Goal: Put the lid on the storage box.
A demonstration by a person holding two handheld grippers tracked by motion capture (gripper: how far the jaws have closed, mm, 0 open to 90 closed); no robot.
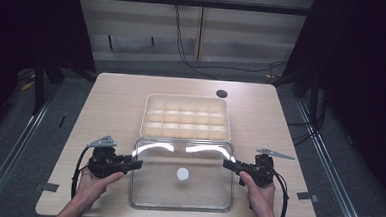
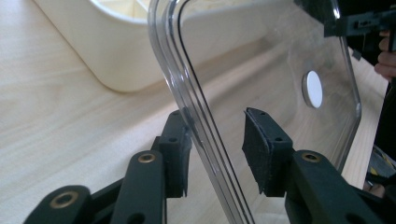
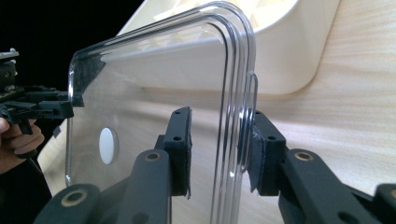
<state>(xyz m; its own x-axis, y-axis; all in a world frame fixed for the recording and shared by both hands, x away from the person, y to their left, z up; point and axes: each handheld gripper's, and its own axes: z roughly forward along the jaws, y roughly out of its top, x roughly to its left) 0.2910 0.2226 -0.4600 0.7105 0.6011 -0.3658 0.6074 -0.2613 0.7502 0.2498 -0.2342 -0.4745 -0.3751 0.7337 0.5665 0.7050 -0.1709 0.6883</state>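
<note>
pale wood counter (image 1: 111, 104) sits mid-frame in the high view, dark floor around it, with a cream compartment tray (image 1: 186, 117) at its centre and a clear lid (image 1: 182, 188) lying just below the tray, toward the bottom of the frame. the left gripper (image 1: 134, 164) meets the lid's left edge and the right gripper (image 1: 227, 164) its right edge, both level and pointing inward, each held by a hand coming up from the bottom of the frame.

in the left gripper view the rim passes between the jaws, touching the left pad (image 2: 180, 140) while a gap shows at the other, so they are open around it and not clamped. in the right gripper view the lid's small side tab lies against the right pad (image 3: 261, 144) with space at the other: also loose.

to do this well, i'd judge both pairs should close squarely on the rim before any lift, then rise together so the lid stays flat and lands evenly over the tray.
</note>
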